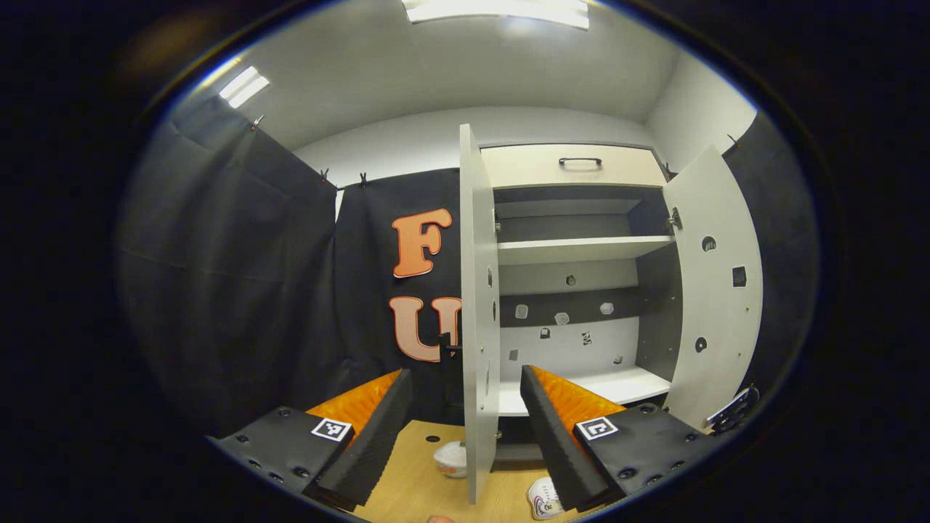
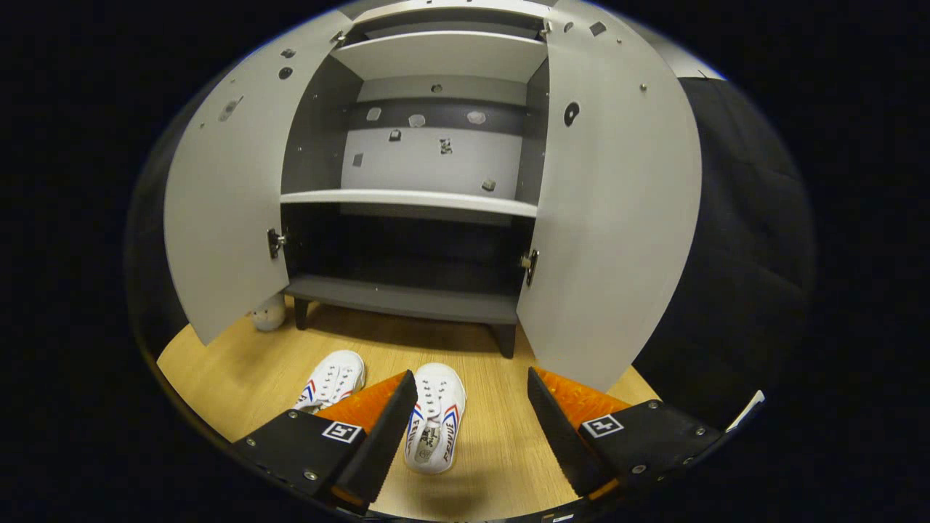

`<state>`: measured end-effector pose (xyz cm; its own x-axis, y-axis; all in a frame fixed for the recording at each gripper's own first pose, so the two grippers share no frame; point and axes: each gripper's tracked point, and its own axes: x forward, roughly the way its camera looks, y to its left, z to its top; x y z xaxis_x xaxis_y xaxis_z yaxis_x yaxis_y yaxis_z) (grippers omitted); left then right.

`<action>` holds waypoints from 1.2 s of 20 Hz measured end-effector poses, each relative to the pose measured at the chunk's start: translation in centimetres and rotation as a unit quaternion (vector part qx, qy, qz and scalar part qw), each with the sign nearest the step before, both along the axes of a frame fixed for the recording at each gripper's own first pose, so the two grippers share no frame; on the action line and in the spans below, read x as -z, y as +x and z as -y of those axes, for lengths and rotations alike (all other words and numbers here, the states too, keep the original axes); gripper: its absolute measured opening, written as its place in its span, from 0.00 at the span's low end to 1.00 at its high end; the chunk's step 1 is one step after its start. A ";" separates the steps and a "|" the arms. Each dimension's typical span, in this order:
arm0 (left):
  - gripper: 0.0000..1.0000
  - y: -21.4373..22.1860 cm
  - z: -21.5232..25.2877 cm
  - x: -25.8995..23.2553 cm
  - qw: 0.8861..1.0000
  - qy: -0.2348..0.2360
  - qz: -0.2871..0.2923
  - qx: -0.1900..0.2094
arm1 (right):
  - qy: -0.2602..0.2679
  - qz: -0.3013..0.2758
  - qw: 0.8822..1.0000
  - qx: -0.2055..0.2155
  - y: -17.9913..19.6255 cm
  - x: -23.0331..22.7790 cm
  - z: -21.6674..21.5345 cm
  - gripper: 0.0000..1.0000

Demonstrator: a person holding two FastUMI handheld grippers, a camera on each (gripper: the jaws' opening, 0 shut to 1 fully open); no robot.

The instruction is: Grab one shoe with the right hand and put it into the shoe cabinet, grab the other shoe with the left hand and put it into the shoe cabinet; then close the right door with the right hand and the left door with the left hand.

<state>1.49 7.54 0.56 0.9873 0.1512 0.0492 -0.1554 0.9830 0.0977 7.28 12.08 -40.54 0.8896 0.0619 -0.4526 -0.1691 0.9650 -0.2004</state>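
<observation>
White canvas shoe (image 2: 434, 418) looks light and soft; I'd pinch its collar, right gripper (image 2: 472, 421) fingers apart above it.

The left gripper (image 1: 465, 428) sits at six o'clock with its jaws spread wide apart and nothing between them. Straight ahead, the edge of the shoe cabinet's left door (image 1: 478, 312) stands open and runs from centre down toward six o'clock. The shoe cabinet (image 1: 574, 250) fills the area toward two o'clock, its shelves bare, with a dark handle on the drawer front (image 1: 579, 161) at one o'clock. The right door (image 1: 716, 290) swings open at three o'clock. On the wooden floor (image 1: 414, 472) near six o'clock, a white shoe (image 1: 543, 498) lies partly hidden behind the right finger, and a small white object (image 1: 451, 459) rests just left of the door edge.
</observation>
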 end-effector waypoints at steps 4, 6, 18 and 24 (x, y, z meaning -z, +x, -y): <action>0.95 -0.2 -0.4 0.2 1.000 0.010 -0.002 -0.010 | -0.010 -0.065 0.998 0.007 0.4 7.0 0.6 0.87; 0.95 -0.1 -0.6 0.4 1.000 0.010 -0.007 -0.013 | -0.003 -0.101 0.995 0.014 0.5 9.7 0.9 0.82; 0.95 0.0 -1.6 1.1 0.999 0.020 -0.016 -0.024 | 0.031 -0.209 0.976 0.049 2.6 16.7 0.9 0.46; 0.95 0.2 -2.0 1.6 0.999 0.017 -0.021 -0.023 | 0.030 -0.206 0.976 0.063 2.8 17.0 0.7 0.17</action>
